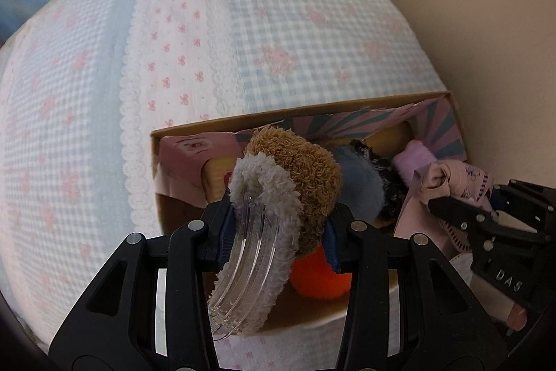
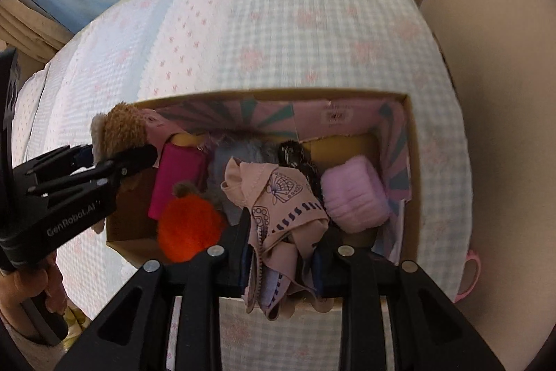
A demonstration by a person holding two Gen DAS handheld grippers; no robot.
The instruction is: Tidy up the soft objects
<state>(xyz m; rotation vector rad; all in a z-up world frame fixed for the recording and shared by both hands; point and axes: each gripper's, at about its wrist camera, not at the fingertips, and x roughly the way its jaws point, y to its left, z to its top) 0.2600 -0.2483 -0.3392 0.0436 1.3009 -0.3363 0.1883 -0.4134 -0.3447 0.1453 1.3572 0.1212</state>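
Soft things mostly fill the box (image 2: 411, 141) on the bed (image 1: 278, 23) already — two remain: left gripper (image 1: 278, 232) clamps a plush headband (image 1: 278, 183), right gripper (image 2: 281, 270) clamps a pink cloth (image 2: 278, 197), both over it.

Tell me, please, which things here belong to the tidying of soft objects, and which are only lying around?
Belong to the job:
- fuzzy headband, in the left gripper
- pink printed cloth, in the right gripper
- cardboard box
- orange pompom
- lilac fluffy roll
- magenta roll

Only lying around:
- checked bedspread
- pink plastic thing at the bed's edge
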